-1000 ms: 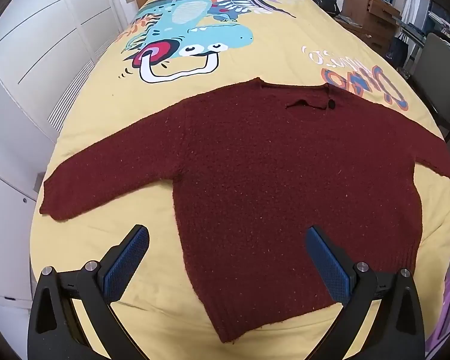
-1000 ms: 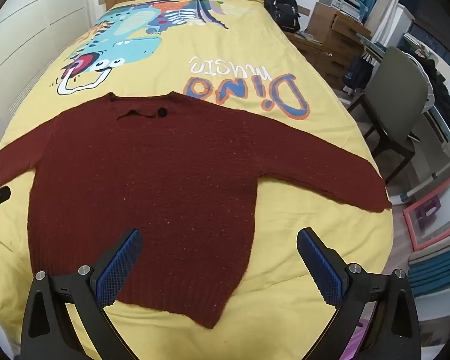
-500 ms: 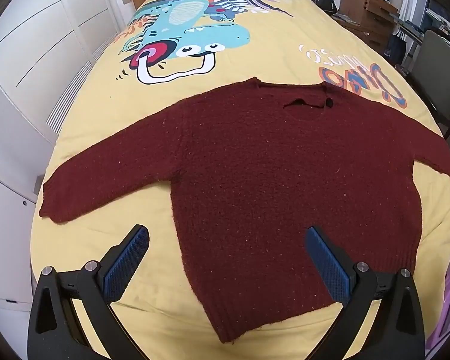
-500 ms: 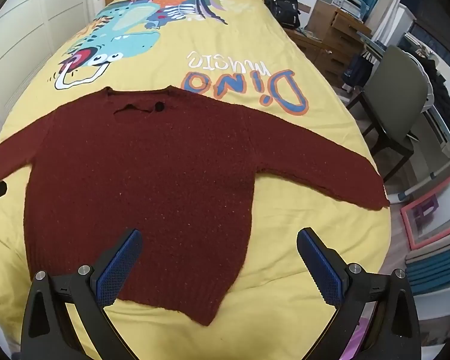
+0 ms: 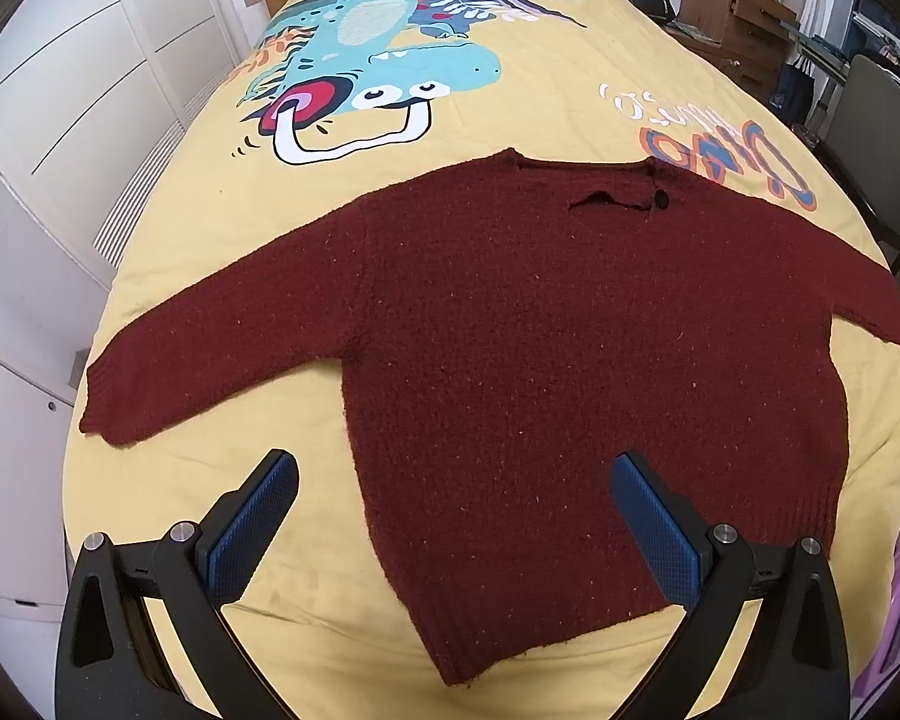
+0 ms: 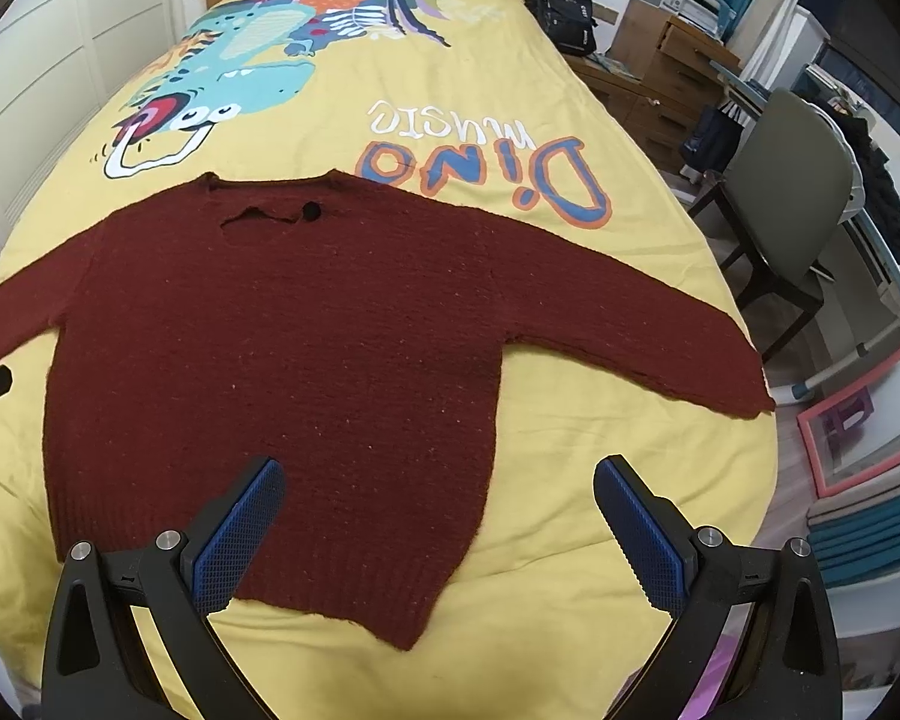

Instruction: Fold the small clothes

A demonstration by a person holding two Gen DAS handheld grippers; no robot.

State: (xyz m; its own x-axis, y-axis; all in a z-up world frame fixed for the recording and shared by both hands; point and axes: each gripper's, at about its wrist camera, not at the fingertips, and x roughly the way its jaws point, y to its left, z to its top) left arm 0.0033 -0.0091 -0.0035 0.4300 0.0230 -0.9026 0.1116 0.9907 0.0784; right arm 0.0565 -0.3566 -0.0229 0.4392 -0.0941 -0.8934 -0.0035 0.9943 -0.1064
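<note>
Yellow dino bedspread [image 5: 570, 90]; maroon sweater [image 5: 540, 330] flat.

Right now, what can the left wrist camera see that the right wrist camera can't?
Only the left wrist view shows the dark red knitted sweater's whole left sleeve cuff and the white slatted wall panel. Only the right wrist view shows the full "Dino music" lettering, the right sleeve's cuff and the pink-framed board on the floor. Both show the sweater spread flat on the yellow dinosaur bedspread, with the grippers open above it.
</note>
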